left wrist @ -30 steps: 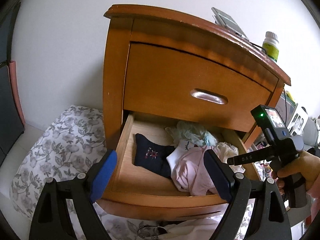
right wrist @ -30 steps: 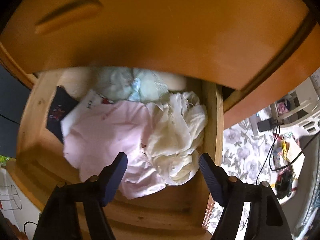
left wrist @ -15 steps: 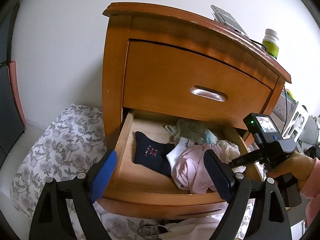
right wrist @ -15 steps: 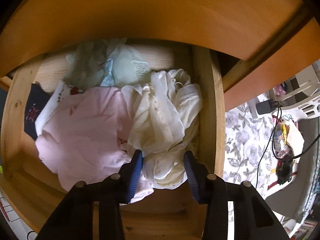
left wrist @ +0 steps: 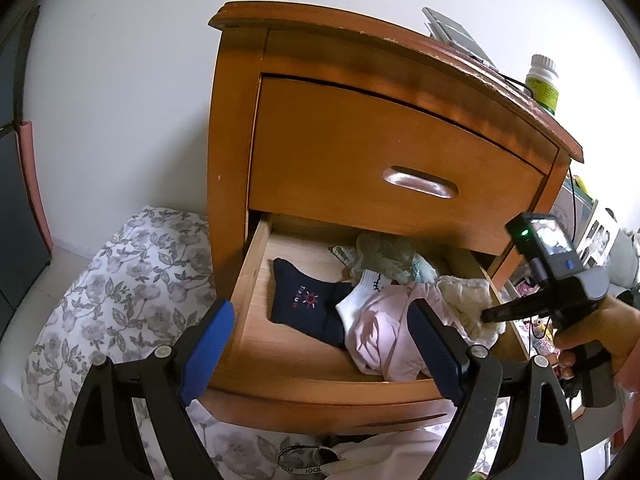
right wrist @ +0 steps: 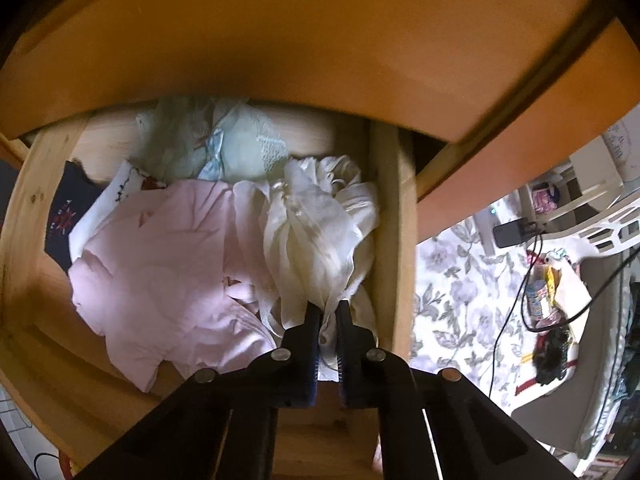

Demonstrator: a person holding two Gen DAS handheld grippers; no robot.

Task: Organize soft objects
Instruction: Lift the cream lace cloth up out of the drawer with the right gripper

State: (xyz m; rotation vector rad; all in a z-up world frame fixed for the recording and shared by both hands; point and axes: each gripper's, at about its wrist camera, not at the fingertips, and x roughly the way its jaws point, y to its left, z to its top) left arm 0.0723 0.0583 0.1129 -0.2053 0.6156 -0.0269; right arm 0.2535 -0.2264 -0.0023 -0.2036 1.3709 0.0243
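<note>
1. The right gripper, low centre of the right wrist view, has its jaws pinched on a fold of the cream cloth; the fabric bunches up between the pads.
2. That cloth lies at the right end of the open drawer, against its right wall. In the left wrist view it shows at centre right, with the right gripper's tip buried in it.
3. Just left of it, touching, lies a pink garment, spread over the middle of the drawer and partly under the cream cloth.
4. Behind both, toward the top of the frame, sits a pale green bundle. A white sock and a navy sock lie at the left end.
5. The shut upper drawer front overhangs the open drawer and hides its back part.
6. The left gripper hovers in front of the drawer, jaws wide, nothing between them.
7. In the left wrist view, a bottle and a flat grey device rest on the nightstand top, upper right.
8. A floral fabric lies lower left of the nightstand; floral fabric also shows at the right of the right wrist view, with cables and clutter.
</note>
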